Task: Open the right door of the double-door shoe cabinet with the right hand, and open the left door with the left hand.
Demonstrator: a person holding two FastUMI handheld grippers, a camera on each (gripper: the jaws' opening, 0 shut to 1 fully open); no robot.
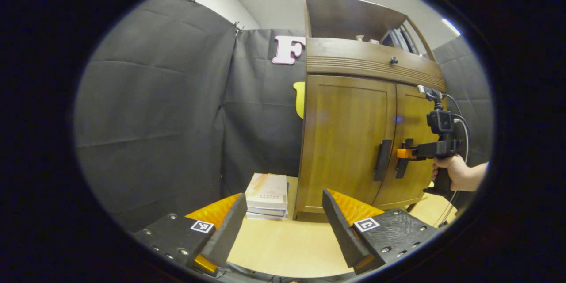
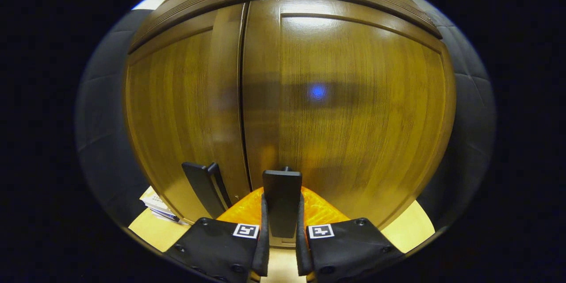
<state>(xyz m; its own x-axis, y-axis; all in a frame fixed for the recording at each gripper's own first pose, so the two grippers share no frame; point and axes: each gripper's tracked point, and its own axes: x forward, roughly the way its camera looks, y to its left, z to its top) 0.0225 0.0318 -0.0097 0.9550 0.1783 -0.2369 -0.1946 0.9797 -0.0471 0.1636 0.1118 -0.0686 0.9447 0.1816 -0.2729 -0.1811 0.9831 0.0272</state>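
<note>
In the left gripper view the shoe cabinet [image 1: 353, 141] stands right of centre on the pale table [image 1: 283, 247], both doors closed, a stack of books [image 1: 267, 196] just beside its lower left corner. The left gripper [image 1: 285, 225] hovers at the bottom of the frame with its fingers spread wide and nothing between them. In the right gripper view the right gripper [image 2: 282, 234] at bottom centre is clenched on the right door handle [image 2: 282, 194], a finger pressing each side, with the left door handle [image 2: 205, 188] just to its left; the left gripper view shows a hand [image 1: 455, 172] holding that gripper at the right edge.
</note>
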